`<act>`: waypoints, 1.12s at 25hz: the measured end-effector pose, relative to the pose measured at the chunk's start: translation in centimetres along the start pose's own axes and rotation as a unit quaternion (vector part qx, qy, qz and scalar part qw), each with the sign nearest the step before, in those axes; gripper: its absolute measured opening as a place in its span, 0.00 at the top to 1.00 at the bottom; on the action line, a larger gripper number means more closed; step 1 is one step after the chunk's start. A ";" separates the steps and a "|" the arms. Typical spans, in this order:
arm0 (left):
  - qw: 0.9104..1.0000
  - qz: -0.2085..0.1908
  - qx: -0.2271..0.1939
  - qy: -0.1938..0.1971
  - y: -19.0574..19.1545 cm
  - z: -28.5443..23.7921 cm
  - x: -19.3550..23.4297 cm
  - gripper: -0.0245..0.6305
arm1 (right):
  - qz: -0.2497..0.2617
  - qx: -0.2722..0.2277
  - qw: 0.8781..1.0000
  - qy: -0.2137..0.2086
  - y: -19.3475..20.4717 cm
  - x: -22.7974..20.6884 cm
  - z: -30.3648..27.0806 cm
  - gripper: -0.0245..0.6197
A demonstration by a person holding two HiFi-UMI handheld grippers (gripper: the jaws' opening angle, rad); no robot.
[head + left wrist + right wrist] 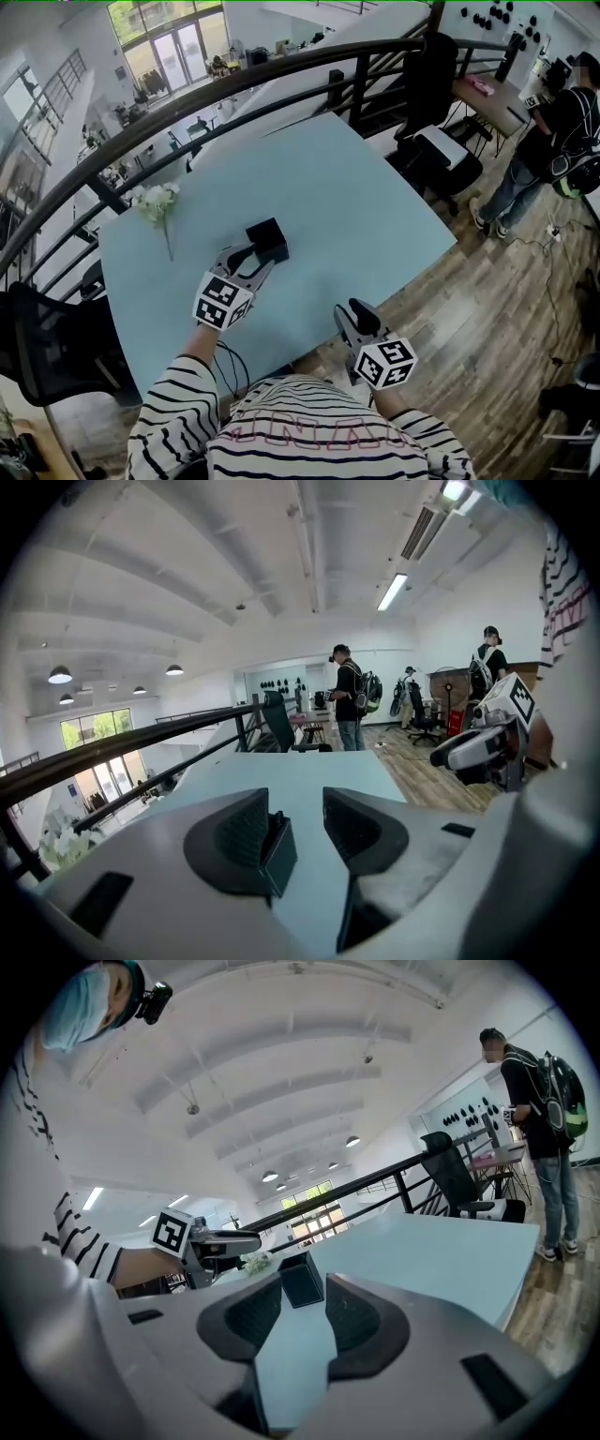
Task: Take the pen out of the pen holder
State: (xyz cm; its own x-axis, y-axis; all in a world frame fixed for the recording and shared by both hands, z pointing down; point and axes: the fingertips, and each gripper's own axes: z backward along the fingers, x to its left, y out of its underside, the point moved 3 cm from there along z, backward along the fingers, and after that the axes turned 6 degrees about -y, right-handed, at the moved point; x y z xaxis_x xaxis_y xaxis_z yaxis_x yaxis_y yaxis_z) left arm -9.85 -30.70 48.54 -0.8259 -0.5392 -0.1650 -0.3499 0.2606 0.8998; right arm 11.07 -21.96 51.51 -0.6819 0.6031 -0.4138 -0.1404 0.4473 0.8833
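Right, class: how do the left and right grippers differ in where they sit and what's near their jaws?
The left gripper is over the table, jaws at the black pen holder; the right gripper sits back by the table's near edge. The holder's corner pokes between the left gripper's jaws; the right gripper's hold nothing. Both stand open.

This looks like an open-plan office on an upper gallery: a black railing (234, 84) edges a wood floor (506, 309) above a lower hall with glass doors (178, 47). Office chairs (436, 141), a desk (487, 98), a pale blue table (375, 187) and strip lights (398, 578) fit that, though far details blur
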 end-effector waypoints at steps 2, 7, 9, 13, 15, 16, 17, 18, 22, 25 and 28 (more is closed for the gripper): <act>1.000 -0.015 0.007 0.012 -0.2 -1.2 0.6 0.72 | -0.002 0.000 1.000 0.002 -0.1 -0.2 -0.8 0.72; 0.998 -0.033 0.029 0.036 0.2 -3.7 1.5 0.71 | -0.010 0.002 1.000 0.010 0.0 -0.4 -2.1 0.72; 0.997 -0.045 0.042 0.042 0.6 -4.7 1.8 0.70 | -0.012 0.001 1.000 0.014 -0.1 -0.5 -2.4 0.72; 0.995 -0.053 0.061 0.058 1.2 -6.6 2.0 0.70 | -0.019 0.002 1.000 0.023 -0.1 -1.0 -2.8 0.72; 0.994 -0.054 0.069 0.063 1.6 -7.7 2.1 0.70 | -0.023 0.003 0.999 0.027 0.0 -1.4 -2.9 0.72; 0.994 -0.053 0.073 0.065 1.9 -8.2 2.1 0.70 | -0.024 0.004 0.999 0.030 0.1 -1.5 -2.9 0.72; 0.994 -0.050 0.076 0.066 2.2 -8.6 2.1 0.70 | -0.026 0.005 0.999 0.032 0.2 -1.7 -2.9 0.72; 0.994 -0.046 0.079 0.067 2.4 -9.1 2.1 0.70 | -0.027 0.006 0.999 0.034 0.3 -1.8 -2.9 0.72; 0.994 -0.030 0.089 0.058 3.2 -10.2 2.4 0.70 | -0.033 0.009 0.998 0.045 0.3 -2.1 -2.9 0.72; 0.994 -0.021 0.097 0.050 3.4 -11.0 2.4 0.70 | -0.037 0.009 0.998 0.052 0.3 -2.6 -2.8 0.72; 0.993 -0.016 0.108 0.045 3.9 -11.7 2.2 0.70 | -0.040 0.009 0.997 0.058 0.4 -3.1 -2.6 0.72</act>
State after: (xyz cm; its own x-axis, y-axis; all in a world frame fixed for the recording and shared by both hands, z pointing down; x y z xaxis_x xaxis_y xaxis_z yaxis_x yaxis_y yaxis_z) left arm -7.85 -40.25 56.38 -0.7737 -0.6164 -0.1464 -0.4699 0.4033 0.7852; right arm 11.26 -25.43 53.69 -0.7479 0.4851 -0.4531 -0.1853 0.5029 0.8443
